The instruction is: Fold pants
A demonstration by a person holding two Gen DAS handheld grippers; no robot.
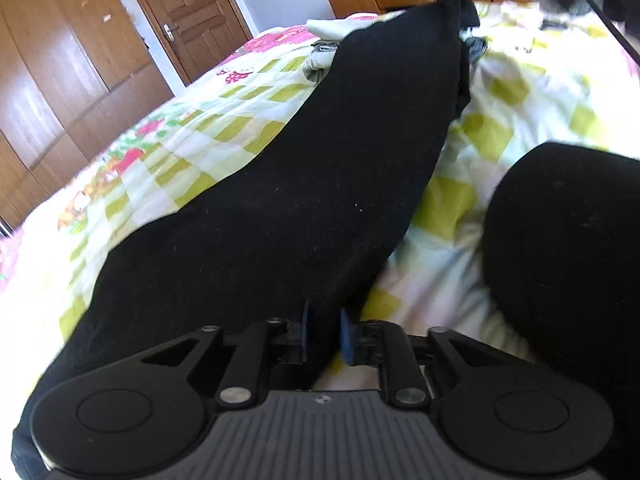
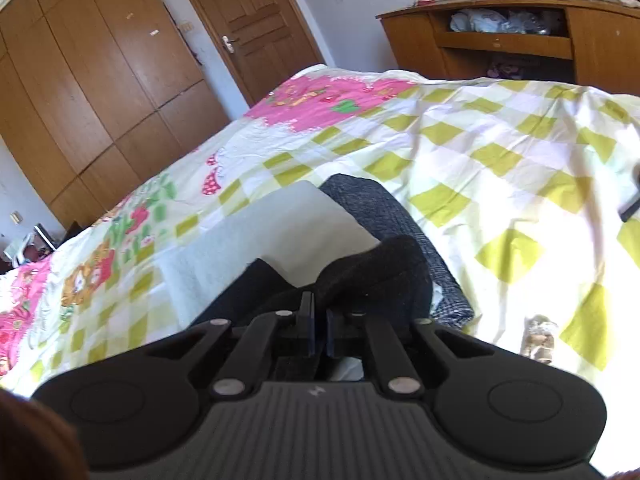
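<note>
The black pants (image 1: 304, 184) run taut across the checked bedspread (image 1: 224, 136) from my left gripper (image 1: 326, 332) up to a bunched end at the top right. Black cloth fills the gap between the left gripper's blue pads (image 1: 346, 338), which press on it. A second rounded fold of the black pants (image 1: 560, 264) lies to the right. In the right wrist view my right gripper (image 2: 319, 330) has its pads nearly together, with a hump of the black pants (image 2: 360, 276) gathered around and just beyond them, low over the bed.
A folded white cloth (image 2: 280, 224) and a folded dark speckled garment (image 2: 384, 216) lie on the bedspread (image 2: 500, 152) just beyond the right gripper. Wooden wardrobe doors (image 2: 100, 80) stand left, a cluttered wooden desk (image 2: 520, 40) at the far end.
</note>
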